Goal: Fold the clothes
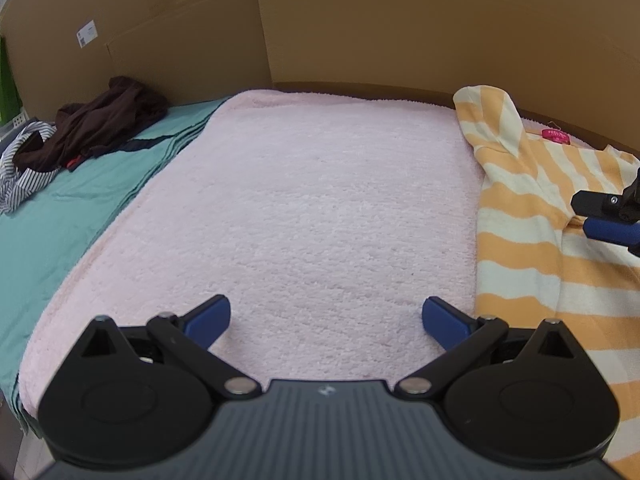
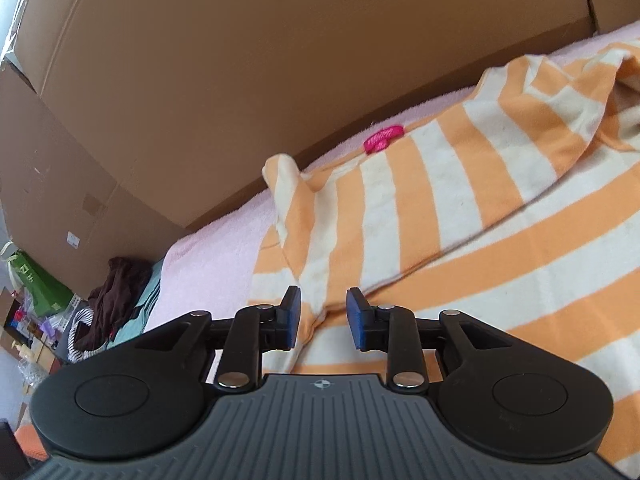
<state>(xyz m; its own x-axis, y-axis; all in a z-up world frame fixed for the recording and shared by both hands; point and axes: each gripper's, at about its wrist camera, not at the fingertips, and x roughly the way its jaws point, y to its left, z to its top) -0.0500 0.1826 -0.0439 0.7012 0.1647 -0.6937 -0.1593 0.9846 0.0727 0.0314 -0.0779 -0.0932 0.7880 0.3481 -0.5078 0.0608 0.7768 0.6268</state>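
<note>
An orange-and-cream striped garment (image 1: 532, 240) with a pink neck label (image 1: 555, 136) lies crumpled on the right part of a pink towel (image 1: 320, 200). My left gripper (image 1: 326, 316) hovers open over bare towel, left of the garment, with nothing between its fingers. In the right wrist view the garment (image 2: 460, 200) fills the right half, label (image 2: 383, 138) near the back edge. My right gripper (image 2: 323, 316) sits low over a fold of it, jaws a little apart; cloth shows in the gap and the pads stand clear of it. Its fingers (image 1: 608, 232) show at the left wrist view's right edge.
A teal sheet (image 1: 80, 208) lies left of the towel. On it are a dark brown clothes pile (image 1: 104, 124) and a black-and-white striped garment (image 1: 24, 176). Cardboard walls (image 1: 360, 32) close off the back. A green bag (image 2: 36, 284) and clutter stand beyond the far left.
</note>
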